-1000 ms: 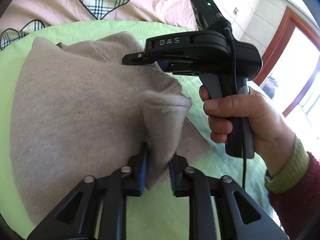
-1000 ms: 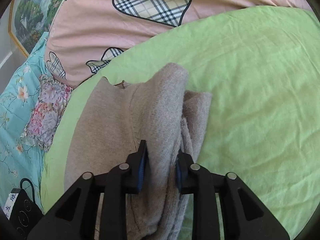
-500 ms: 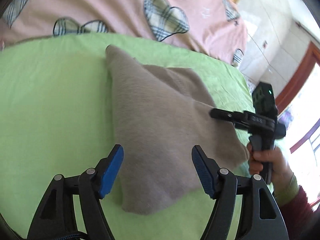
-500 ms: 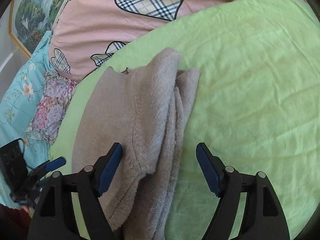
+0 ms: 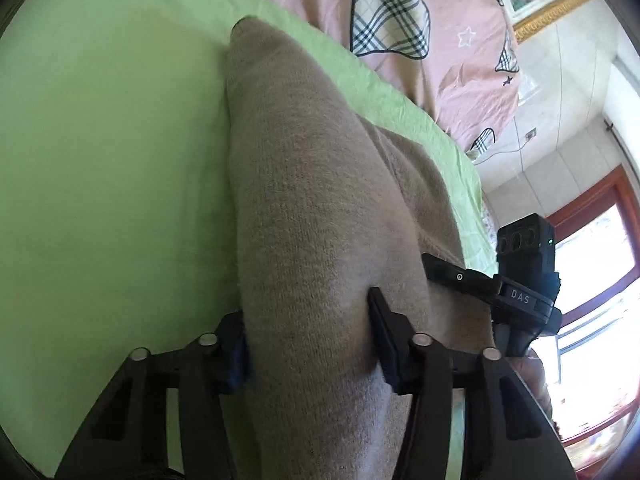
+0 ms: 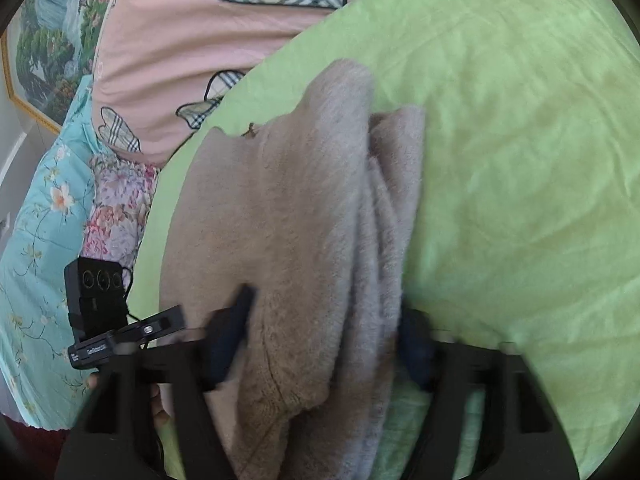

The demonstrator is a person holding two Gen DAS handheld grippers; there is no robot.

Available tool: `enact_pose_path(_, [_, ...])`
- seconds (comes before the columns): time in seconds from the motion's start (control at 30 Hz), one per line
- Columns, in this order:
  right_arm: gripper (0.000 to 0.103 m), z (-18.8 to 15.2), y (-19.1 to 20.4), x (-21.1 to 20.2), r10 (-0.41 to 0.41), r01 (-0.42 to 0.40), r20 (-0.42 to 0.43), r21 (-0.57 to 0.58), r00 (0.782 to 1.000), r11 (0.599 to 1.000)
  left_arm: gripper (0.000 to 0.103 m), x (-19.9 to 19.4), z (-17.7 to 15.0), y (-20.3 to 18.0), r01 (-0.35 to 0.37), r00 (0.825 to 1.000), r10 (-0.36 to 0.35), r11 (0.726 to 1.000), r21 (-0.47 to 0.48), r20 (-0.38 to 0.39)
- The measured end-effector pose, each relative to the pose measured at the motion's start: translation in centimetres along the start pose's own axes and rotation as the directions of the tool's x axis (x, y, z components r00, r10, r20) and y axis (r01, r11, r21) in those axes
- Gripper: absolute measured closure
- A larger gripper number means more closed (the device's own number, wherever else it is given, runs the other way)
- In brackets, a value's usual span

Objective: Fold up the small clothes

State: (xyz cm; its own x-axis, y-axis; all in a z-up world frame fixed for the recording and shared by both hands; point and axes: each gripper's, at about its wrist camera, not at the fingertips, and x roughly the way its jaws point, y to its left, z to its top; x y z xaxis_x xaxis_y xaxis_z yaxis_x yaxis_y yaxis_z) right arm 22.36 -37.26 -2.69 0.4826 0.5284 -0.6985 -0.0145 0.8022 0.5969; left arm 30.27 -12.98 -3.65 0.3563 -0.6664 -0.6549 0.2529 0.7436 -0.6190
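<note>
A beige knit sweater (image 5: 320, 208) lies folded lengthwise on the green sheet (image 5: 112, 152). My left gripper (image 5: 310, 336) has its jaws around the near end of the folded sweater, the cloth bulging between them. My right gripper (image 6: 324, 336) straddles the sweater's (image 6: 288, 216) near end from the other side, jaws partly apart around the thick fold, blurred by motion. The right gripper's body (image 5: 520, 296) shows at the right of the left wrist view. The left gripper's body (image 6: 104, 320) shows at the left of the right wrist view.
A pink quilt with plaid hearts (image 5: 420, 32) lies along the far side of the bed. A turquoise floral cover (image 6: 44, 240) and a flowered pillow (image 6: 116, 216) lie at the left. A window with a red-brown frame (image 5: 592, 232) is at the right.
Both grippers let go of the sweater and opened wide half a second ago. Now both have moved in and narrowed around the near end of the folded sweater.
</note>
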Motion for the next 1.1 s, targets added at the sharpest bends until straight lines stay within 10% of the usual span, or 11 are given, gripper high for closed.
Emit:
enact_pose_path(0.23, [0.069, -2.5, 5.1, -1.5, 0.056, -0.051, 0.078, -0.058, 0.995, 0.997, 0.067, -7.0, -2.0, -2.1, -0.056, 0.995, 0.048, 0.995, 0.084, 0.091])
enact_pose_path(0.67, [0.069, -11.4, 15.4, 5.9, 0.193, -0.198, -0.049, -0.169, 0.980, 0.965, 0.067, -20.3, -12.0, 5.1, -0.176, 0.976, 0.173, 0.984, 0.014, 0.136])
enact_pose_path(1.1, [0.043, -9.5, 14.8, 3.9, 0.055, -0.051, 0.028, -0.141, 0.998, 0.989, 0.030, -21.3, -9.7, 9.2, -0.155, 0.969, 0.167, 0.985, -0.080, 0.180])
